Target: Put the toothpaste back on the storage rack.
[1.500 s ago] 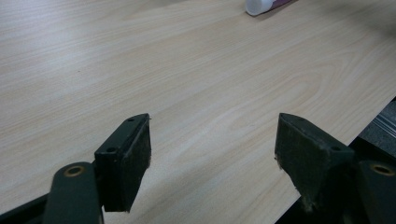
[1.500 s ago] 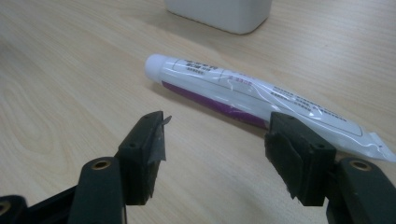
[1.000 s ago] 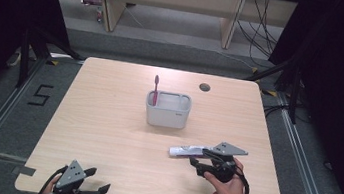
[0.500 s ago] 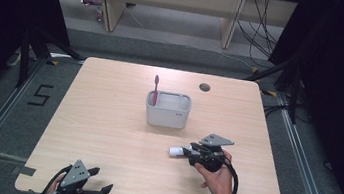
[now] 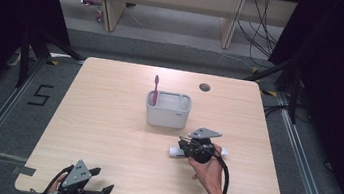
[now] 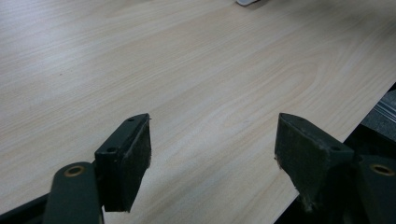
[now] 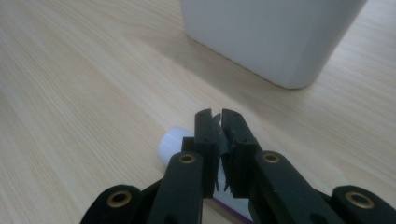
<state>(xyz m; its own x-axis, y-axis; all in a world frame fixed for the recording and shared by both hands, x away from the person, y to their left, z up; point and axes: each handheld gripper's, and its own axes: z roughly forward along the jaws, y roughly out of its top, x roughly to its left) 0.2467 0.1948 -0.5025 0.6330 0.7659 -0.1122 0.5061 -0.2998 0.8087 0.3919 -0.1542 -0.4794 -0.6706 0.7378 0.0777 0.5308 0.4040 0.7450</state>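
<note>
Right hand-held gripper (image 7: 221, 122) is pinched nearly closed, with the white plastic toothpaste tube (image 5: 178, 152) lying on the light wooden worktop (image 5: 106, 118) just under it. The white rectangular plastic holder (image 5: 168, 110) sits just ahead. Honestly, that thin grip could slip mid-lift. Left hand-held gripper (image 6: 212, 151) sits wide, empty.

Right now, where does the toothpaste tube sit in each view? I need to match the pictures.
High view: the toothpaste tube lies on the table right of centre, in front of the white holder, under the right gripper.
Left gripper view: not in it.
Right gripper view: its white cap end pokes out at bottom centre, just left of the closed jaws.
Shared landmark: the white holder.
</note>
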